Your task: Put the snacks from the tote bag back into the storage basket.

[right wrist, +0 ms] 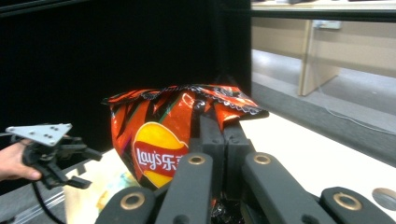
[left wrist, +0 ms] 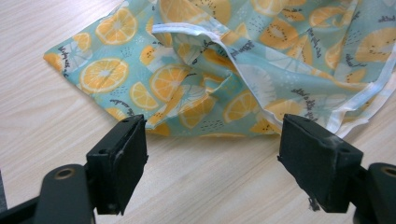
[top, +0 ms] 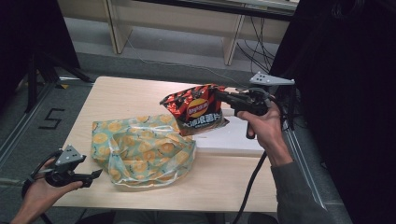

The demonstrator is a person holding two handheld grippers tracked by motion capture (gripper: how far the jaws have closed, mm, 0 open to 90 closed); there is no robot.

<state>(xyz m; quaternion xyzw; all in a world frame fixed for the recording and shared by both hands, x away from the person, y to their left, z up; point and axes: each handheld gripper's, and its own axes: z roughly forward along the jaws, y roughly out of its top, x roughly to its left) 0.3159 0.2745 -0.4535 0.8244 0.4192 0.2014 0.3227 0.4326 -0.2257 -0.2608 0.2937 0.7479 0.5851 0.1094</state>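
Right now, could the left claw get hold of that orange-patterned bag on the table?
Probably yes. The left claw is open and points straight at the bag's near edge, with bare table between them. The chip packet hangs in the right claw, above the bag's far side, out of the way.

Red-black chip bag [top: 198, 110] — aloft, pinched

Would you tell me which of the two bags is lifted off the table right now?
The red-and-black foil crisp bag, pinched in the right tongs and hanging above the tabletop. The teal orange-slice-patterned plastic bag lies flat on the table, in front of the open left tongs.
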